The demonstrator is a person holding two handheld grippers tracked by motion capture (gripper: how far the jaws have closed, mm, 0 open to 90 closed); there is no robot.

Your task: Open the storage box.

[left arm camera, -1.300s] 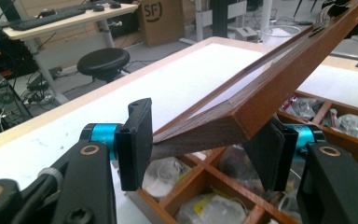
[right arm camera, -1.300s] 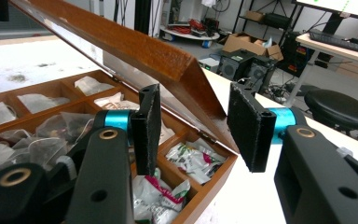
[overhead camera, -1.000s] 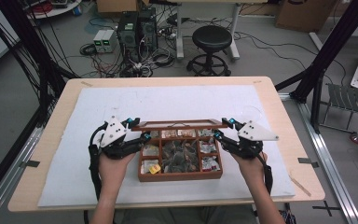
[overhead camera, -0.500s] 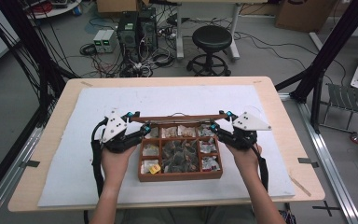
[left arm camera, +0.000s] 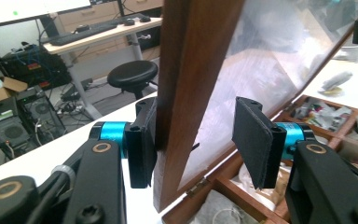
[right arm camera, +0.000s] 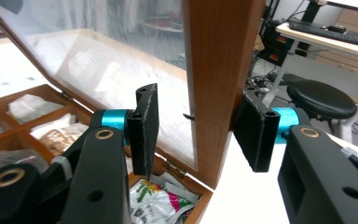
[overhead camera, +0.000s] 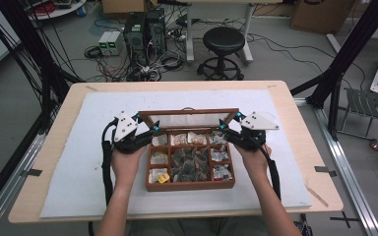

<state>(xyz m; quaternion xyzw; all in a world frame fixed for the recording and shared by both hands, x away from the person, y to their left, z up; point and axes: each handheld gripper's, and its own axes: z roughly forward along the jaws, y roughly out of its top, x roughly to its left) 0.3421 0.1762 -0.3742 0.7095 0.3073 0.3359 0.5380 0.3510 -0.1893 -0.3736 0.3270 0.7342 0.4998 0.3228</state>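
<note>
Straddling the lid (overhead camera: pixel 188 119) of the wooden box (overhead camera: pixel 190 186), mid-worktop: left gripper (left arm camera: pixel 200 140) jaws just been closing, outer pad touching frame, inner off the pane; right gripper (right arm camera: pixel 200 133) likewise, not clamped. Risk: uneven squeeze twists hinges, or lid slips & slams

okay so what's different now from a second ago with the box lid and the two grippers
Both grippers moved away from the person along the box's sides to the raised lid. The left gripper now straddles the lid's left frame edge; its jaws have just been closing, one pad touching the wood, the other apart. The right gripper straddles the right edge, not clamped. The wooden box stayed put, its lid standing open as before.
</note>
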